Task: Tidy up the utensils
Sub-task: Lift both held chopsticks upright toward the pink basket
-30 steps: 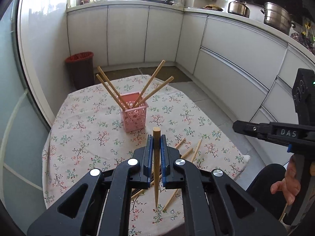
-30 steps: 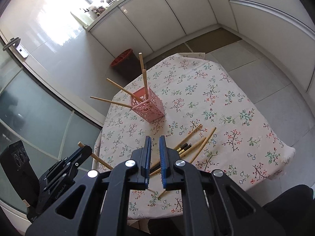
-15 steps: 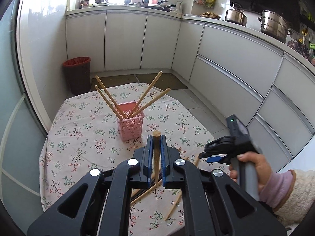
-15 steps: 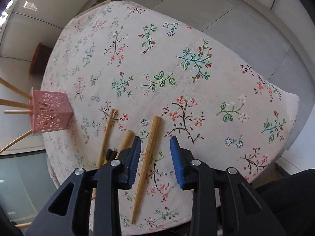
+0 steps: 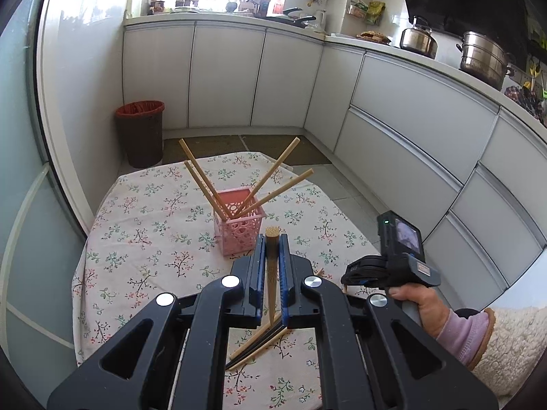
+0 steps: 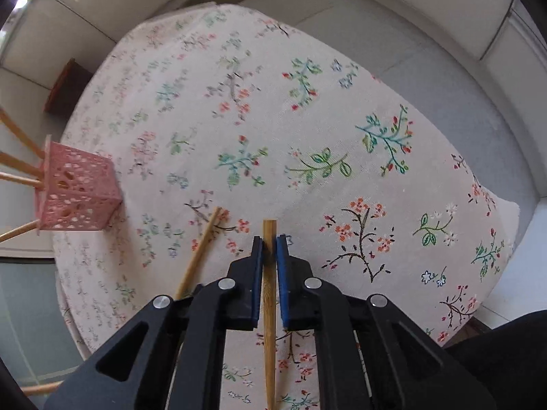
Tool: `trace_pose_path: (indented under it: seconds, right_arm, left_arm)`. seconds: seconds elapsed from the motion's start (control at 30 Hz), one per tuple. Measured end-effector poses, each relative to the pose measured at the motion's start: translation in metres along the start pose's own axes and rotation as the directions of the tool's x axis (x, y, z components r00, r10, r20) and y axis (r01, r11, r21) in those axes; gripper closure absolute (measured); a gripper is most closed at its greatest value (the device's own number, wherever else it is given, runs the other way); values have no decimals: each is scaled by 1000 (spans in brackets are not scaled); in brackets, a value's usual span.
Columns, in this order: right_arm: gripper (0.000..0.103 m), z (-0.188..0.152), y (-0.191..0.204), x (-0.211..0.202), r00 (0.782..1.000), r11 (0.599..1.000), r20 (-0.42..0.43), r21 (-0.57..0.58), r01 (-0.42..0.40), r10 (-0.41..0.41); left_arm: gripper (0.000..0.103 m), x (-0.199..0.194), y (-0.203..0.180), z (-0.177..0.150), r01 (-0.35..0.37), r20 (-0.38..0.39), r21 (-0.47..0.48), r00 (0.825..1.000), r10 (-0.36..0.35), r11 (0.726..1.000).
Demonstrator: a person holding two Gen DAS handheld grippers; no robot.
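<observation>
1. Left gripper (image 5: 272,239): jaws clamped on a bamboo chopstick (image 5: 271,273), which stands between the blue pads with its blunt end poking up above the fingertips and its thin end hanging below them, over the table.
2. Right gripper (image 6: 269,241): jaws pinched tight on a second chopstick (image 6: 269,307), which runs lengthwise between the pads; its blunt end shows just past the fingertips. The gripper points steeply down at the table. In the left wrist view it is carried in the person's right hand (image 5: 418,302), with a pink cuff and fleecy sleeve (image 5: 506,345) behind.
3. Loose chopsticks (image 5: 258,343): a small pile, light and dark, flat on the cloth under the left gripper. One more (image 6: 200,251) lies flat just left of the right gripper.
4. Table with floral cloth (image 6: 307,130): carries all the items.
5. Pink perforated holder (image 5: 239,225): upright near mid-table, beyond the left gripper; four chopsticks (image 5: 273,177) lean out of it, splayed left and right.
6. Dark bin with red liner (image 5: 140,133): on the floor, beyond the table.
7. White cabinets (image 5: 225,78): along the far wall, with pots on the counter.
</observation>
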State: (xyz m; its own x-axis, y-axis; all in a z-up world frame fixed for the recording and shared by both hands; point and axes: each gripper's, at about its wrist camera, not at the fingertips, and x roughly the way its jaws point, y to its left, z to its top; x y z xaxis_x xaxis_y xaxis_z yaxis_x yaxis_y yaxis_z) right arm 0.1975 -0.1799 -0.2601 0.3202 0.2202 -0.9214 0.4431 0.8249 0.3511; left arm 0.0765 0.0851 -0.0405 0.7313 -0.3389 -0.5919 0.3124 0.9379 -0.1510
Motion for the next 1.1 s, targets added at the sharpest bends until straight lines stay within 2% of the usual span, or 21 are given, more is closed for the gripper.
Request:
trace_pose_path:
  seconds: [0.1,0.23,0.33,0.47,0.67,0.87,0.93,1.1]
  right_arm:
    - [95,-13,7,-45,992,990,89,-117,-80,91]
    - [95,-38,25,-113,961,945,209,-308,-114,183]
    - [95,-50,34,-149,936,901,251,-416,-125,245]
    - [95,-64,41,-188,905,854,280,-498,-146,319]
    - [95,-72,52,-229,872,813,284,-550,-192,398]
    - [95,-58,66,-265,830,792,305,-562,-239,466]
    - [95,-50,72,-275,813,789,322,-562,-249,486]
    - [95,-32,91,-301,751,769,373,-579,-271,545]
  left_arm:
    - [97,-8,-2,6,4,18,-9,1000,-3,1000]
    - [97,-19,-7,14,13,33,-12,999,-13,1000]
    - [97,-26,-13,19,8,42,-1,999,-8,1000]
    - [97,-34,-21,25,0,51,16,999,0,1000]
    - [97,-43,-23,40,-24,66,21,998,23,999]
    - [97,-51,-23,64,-48,99,26,994,45,999]
    - [97,-52,-23,74,-63,119,33,991,59,997]
    - [97,-44,-17,100,-76,164,18,984,72,997]
